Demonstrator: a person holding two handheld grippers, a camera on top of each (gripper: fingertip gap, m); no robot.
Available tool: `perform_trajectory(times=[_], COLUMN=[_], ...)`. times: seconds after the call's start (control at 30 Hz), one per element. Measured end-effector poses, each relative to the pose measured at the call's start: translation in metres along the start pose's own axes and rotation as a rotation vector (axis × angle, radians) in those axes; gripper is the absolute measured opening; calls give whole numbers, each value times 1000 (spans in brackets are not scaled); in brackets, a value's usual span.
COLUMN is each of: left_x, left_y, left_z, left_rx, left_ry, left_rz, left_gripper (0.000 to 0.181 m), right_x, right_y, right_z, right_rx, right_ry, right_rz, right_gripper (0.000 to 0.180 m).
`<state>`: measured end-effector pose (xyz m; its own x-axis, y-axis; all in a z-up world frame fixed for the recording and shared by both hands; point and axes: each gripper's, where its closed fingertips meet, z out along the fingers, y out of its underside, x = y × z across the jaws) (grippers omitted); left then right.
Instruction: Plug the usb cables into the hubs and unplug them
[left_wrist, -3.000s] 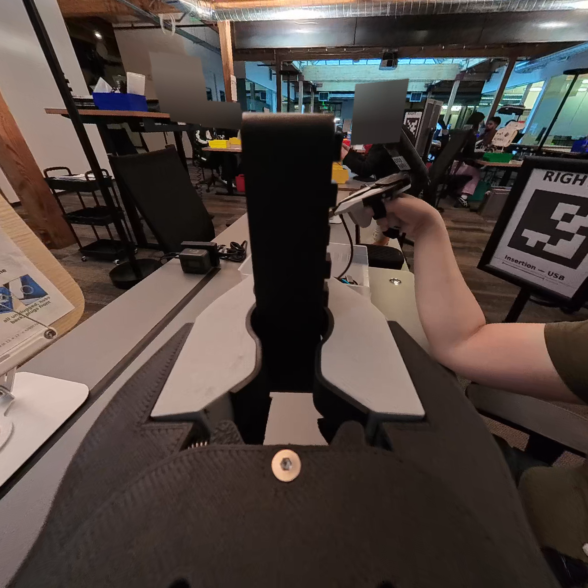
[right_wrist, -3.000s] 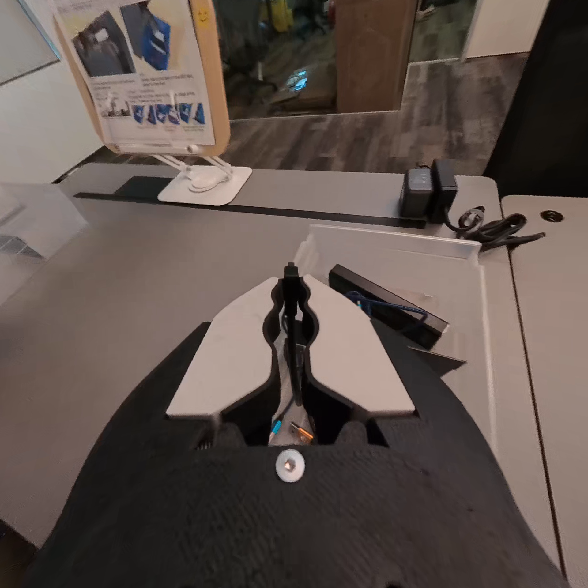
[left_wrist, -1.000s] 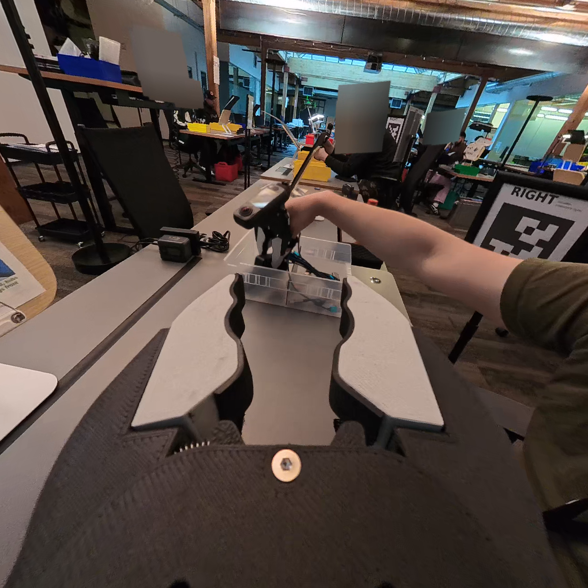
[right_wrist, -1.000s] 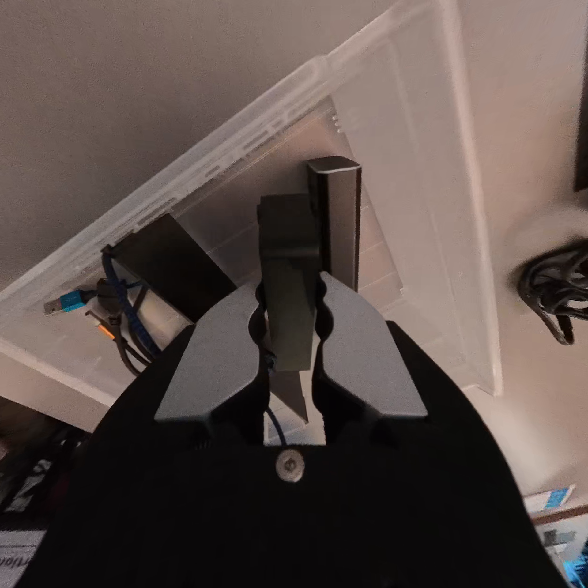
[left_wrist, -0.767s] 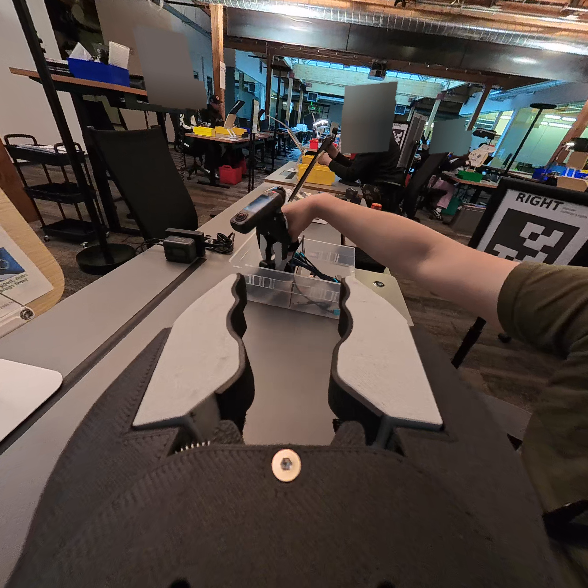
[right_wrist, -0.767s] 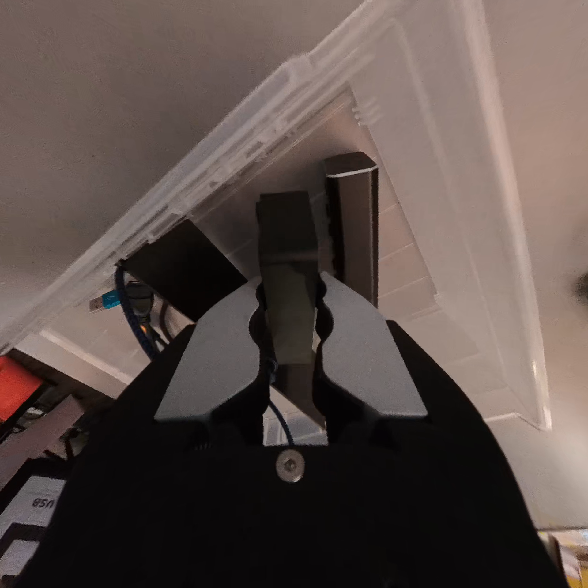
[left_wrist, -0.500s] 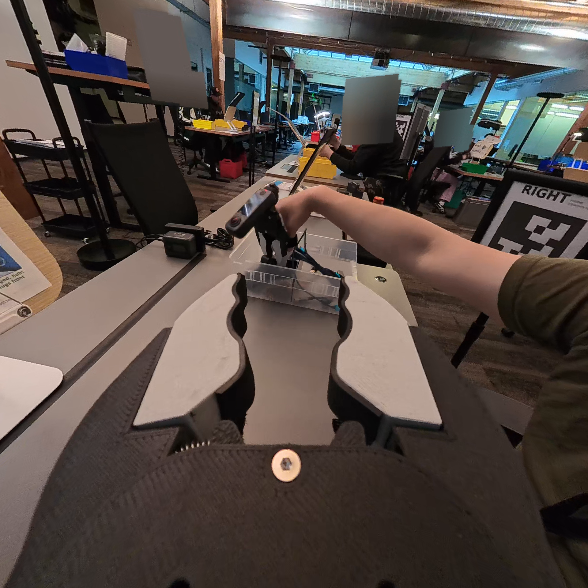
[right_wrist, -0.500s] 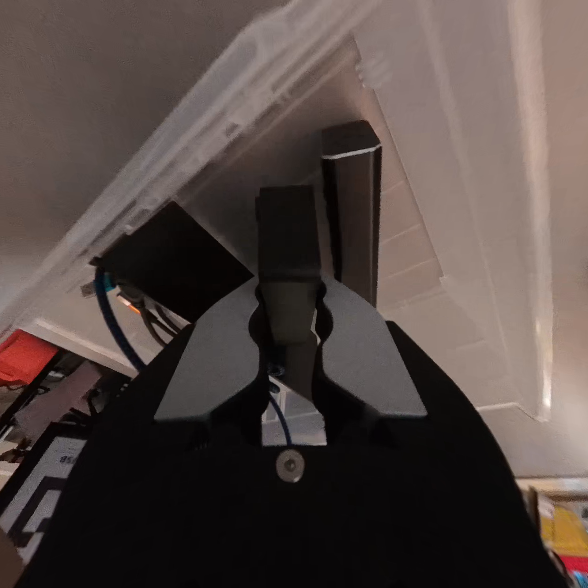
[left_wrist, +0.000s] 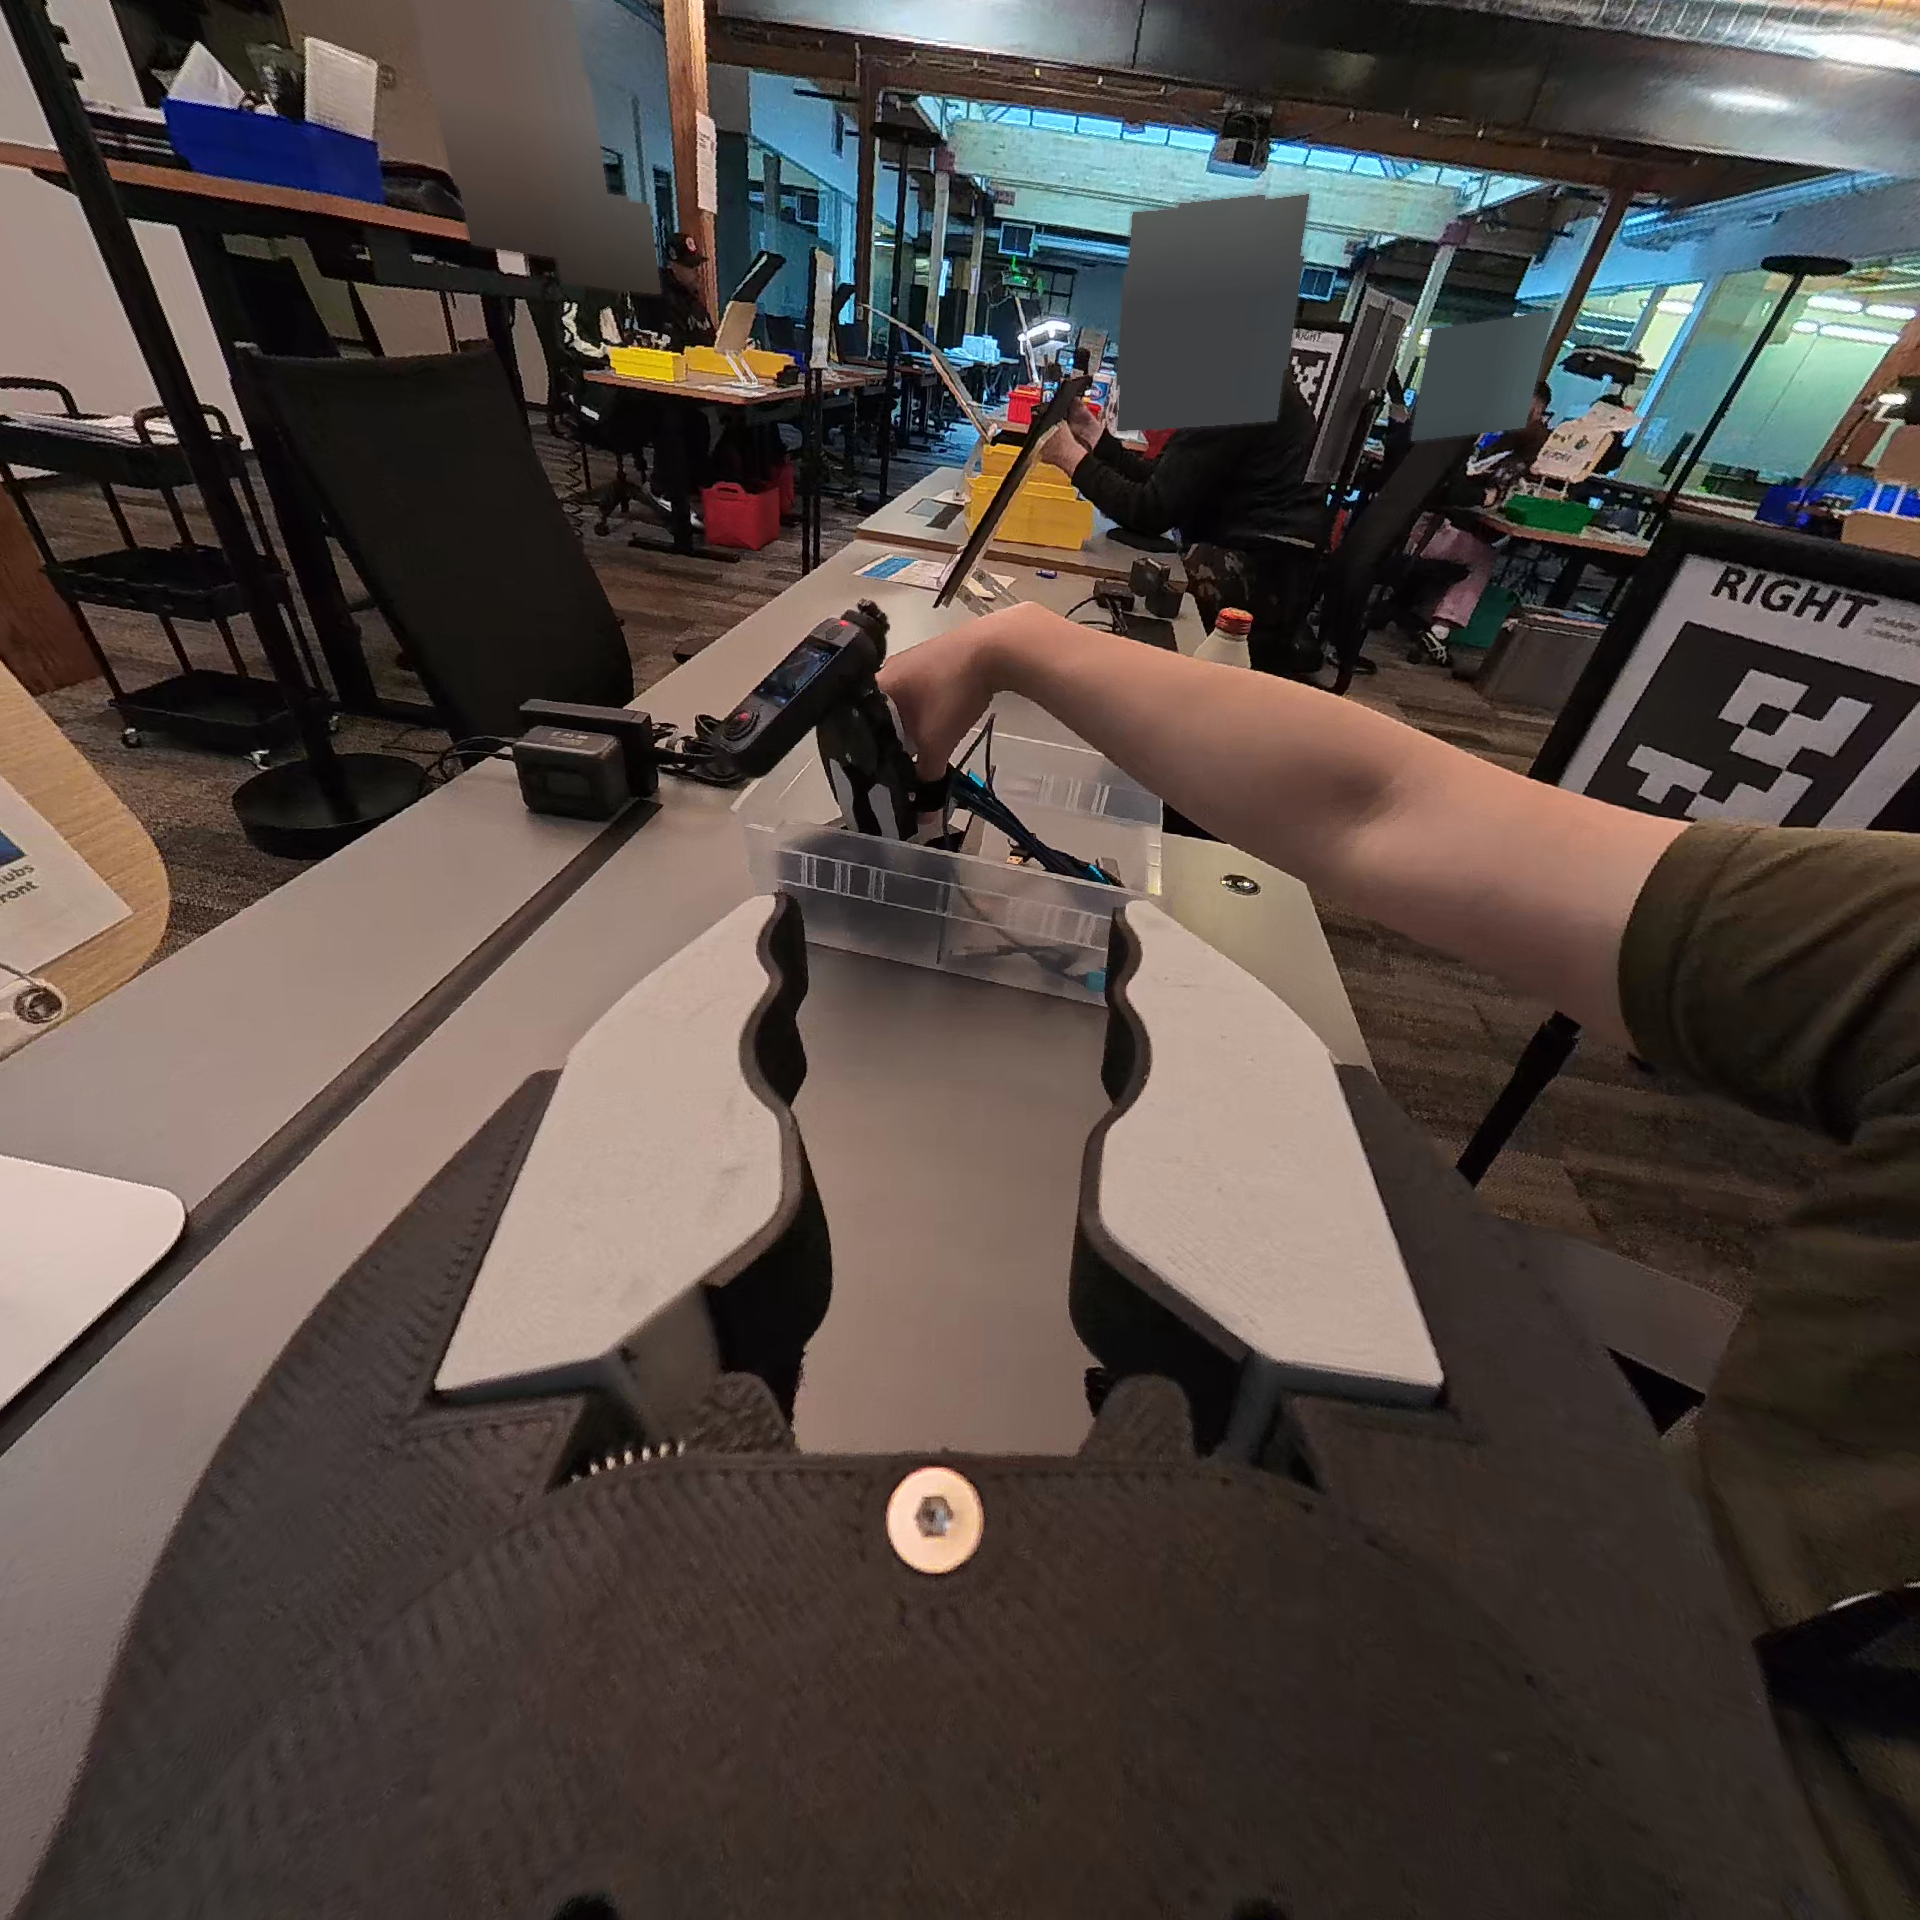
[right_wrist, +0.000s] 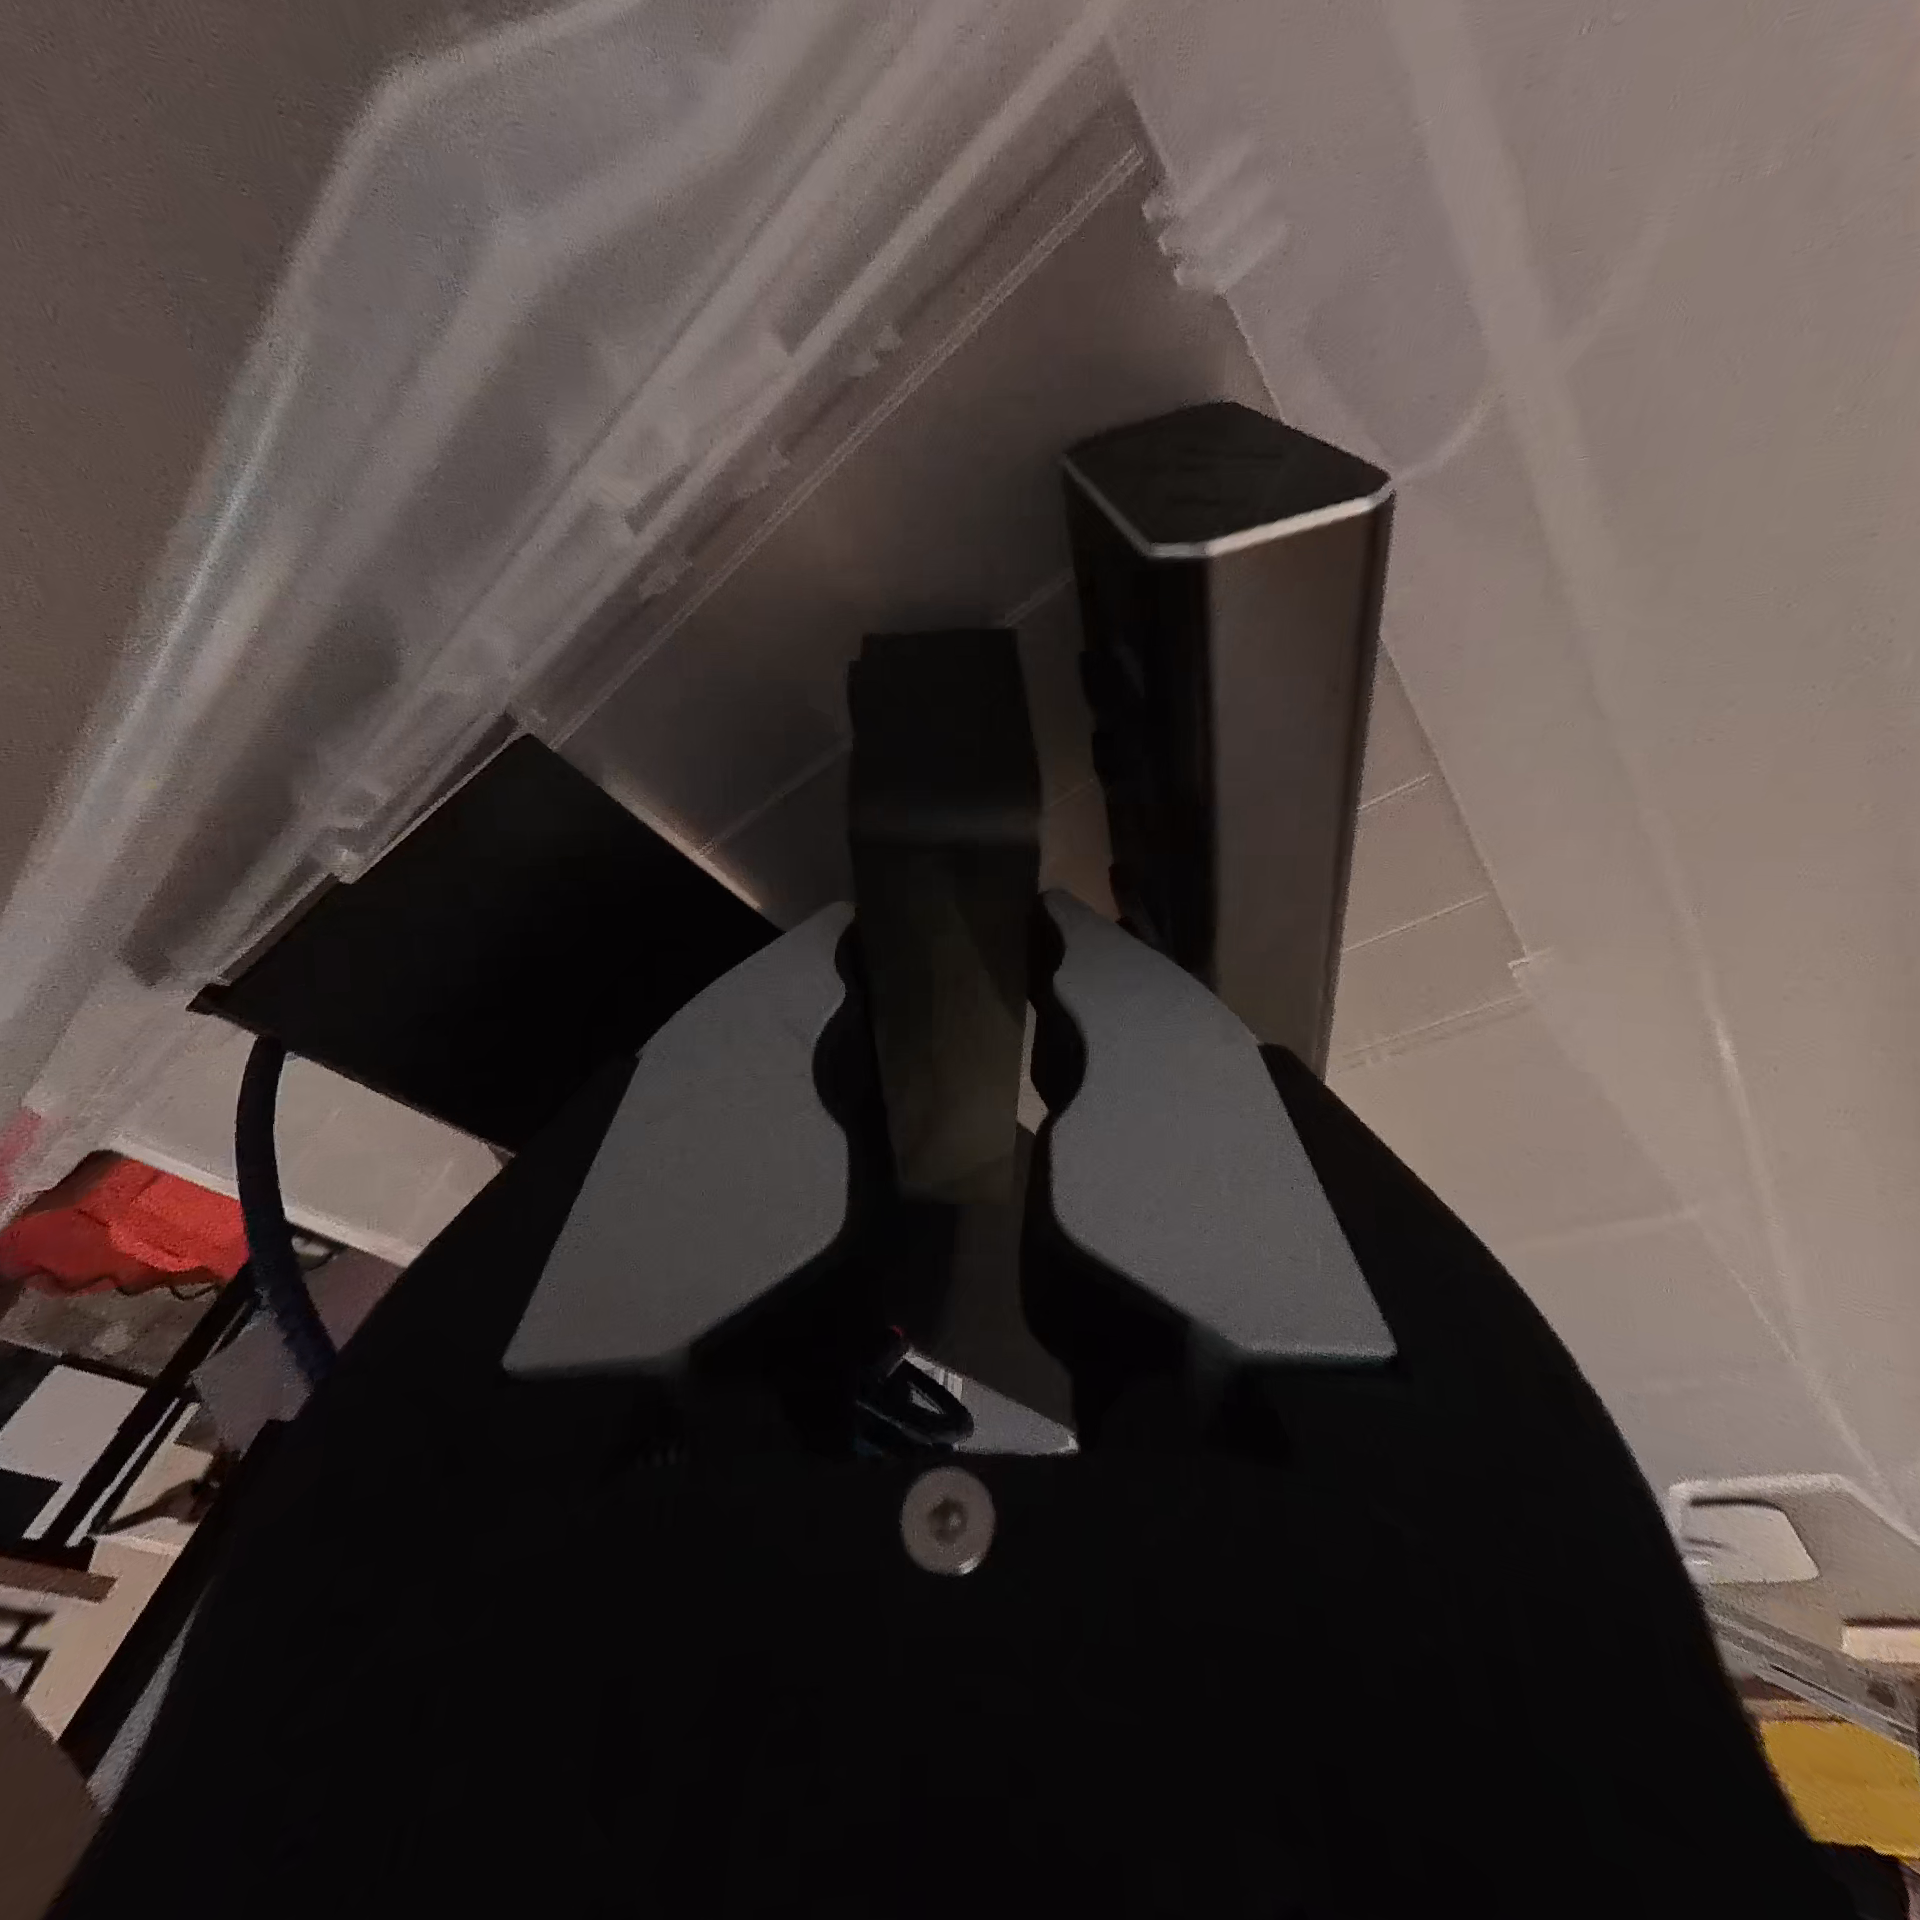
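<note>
Right claw (right_wrist: 945, 997) grips black hub (right_wrist: 940, 831) inside clear bin (left_wrist: 966, 894); left claw (left_wrist: 945, 997) wide, empty; lower gently, clear of silver hub (right_wrist: 1247, 748).

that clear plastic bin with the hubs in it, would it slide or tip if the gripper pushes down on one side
The clear thin-walled plastic bin looks light, so it would likely slide on the smooth grey table. It sits low and wide, so tipping seems unlikely. The right gripper, shut on a dark rectangular hub inside it, could drag it along.
</note>
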<state>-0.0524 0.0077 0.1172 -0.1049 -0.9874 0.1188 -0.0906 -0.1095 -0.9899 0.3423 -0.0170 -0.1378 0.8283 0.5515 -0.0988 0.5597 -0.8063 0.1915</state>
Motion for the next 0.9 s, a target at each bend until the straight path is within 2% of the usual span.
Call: perform_trajectory(times=[0.27,0.43,0.53,0.6,0.67,0.73,0.77,0.83,0.9], left_x=[4,4,4,2,-3,-8,-11,-17,-15], left_y=[0,-2,-7,-10,-14,-20,-23,-31,-44], left_z=[1,-1,-7,-14,-24,-37,-45,-65,-89], left_rx=[-1,6,18,26,35,51,62,99,184], left_ry=[5,3,-8,-32,-67,-110,-135,-177,-175], left_rz=[5,5,13,24,31,36,35,8,-56], left_gripper=[54,54,55,55,56,56,56,56,54], right_x=[-3,-1,9,23,34,40,42,45,43], right_y=[5,4,2,4,9,30,45,82,113], right_z=[-1,-25,-58,-92,-131,-165,-171,-157,-125], right_rx=[34,120,232,332,472,603,649,644,611], right_ry=[10,94,241,430,619,763,772,688,562], right_rz=[24,-3,-9,6,45,156,236,419,520], right_gripper=[30,29,29,30,39,49,52,62,62])
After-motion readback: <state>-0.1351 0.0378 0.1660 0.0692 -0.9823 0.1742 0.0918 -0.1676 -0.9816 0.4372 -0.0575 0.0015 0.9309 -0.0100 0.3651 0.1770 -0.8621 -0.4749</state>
